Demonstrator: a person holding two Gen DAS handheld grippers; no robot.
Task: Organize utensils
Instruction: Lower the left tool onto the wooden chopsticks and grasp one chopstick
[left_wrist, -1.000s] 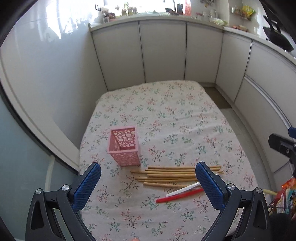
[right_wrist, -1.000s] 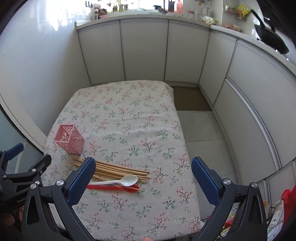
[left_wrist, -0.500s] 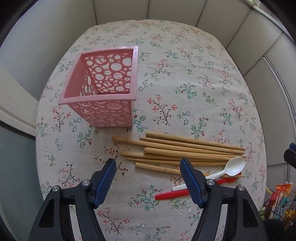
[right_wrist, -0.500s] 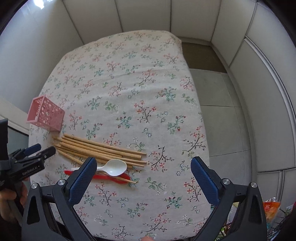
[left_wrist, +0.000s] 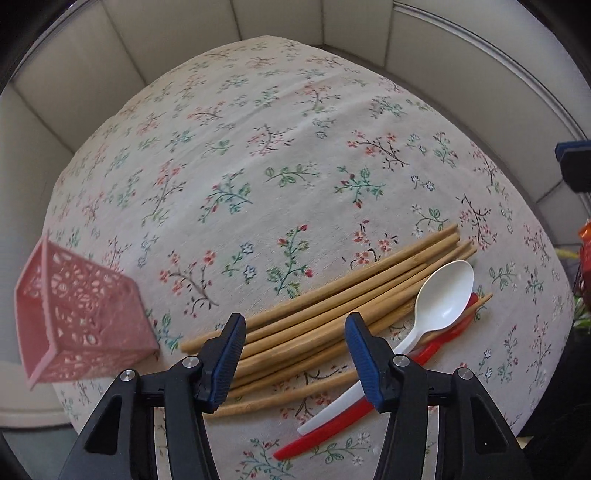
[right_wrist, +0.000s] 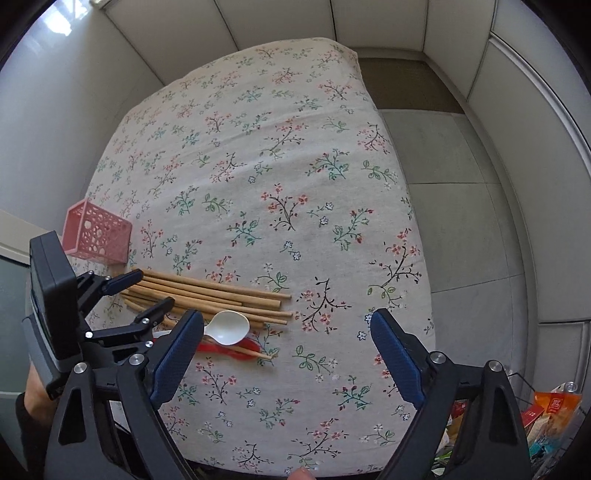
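Left fingers: the left gripper (left_wrist: 295, 354) is about half open and closing, its blue pads astride the near ends of the chopsticks (left_wrist: 332, 295); the sticks lie between the pads, but I see no pad pressing on them yet, so nothing is held.
Right fingers: the right gripper (right_wrist: 288, 354) stands wide, closing only slightly, over bare cloth with nothing between its pads.
What has changed: a second ago both wrist views looked out across the whole table and the cabinets; now both look steeply down, and the left gripper has dropped from well above the table to just over the stick bundle while narrowing from fully open.
Chopsticks: a loose bundle lying flat on the flowered tablecloth (left_wrist: 295, 147), near the table's front edge.
Spoons: a white spoon (left_wrist: 443, 295) rests on top of a red spoon (left_wrist: 325, 432), touching the near side of the bundle.
Basket: a pink basket (left_wrist: 74, 314) with cut-out holes stands upright just beside the sticks' left ends, empty as far as I can see.
Meaning for the task: sorting has probably not begun; the left side looks set to take the sticks first for the basket, and the pile may splay if only some are caught.
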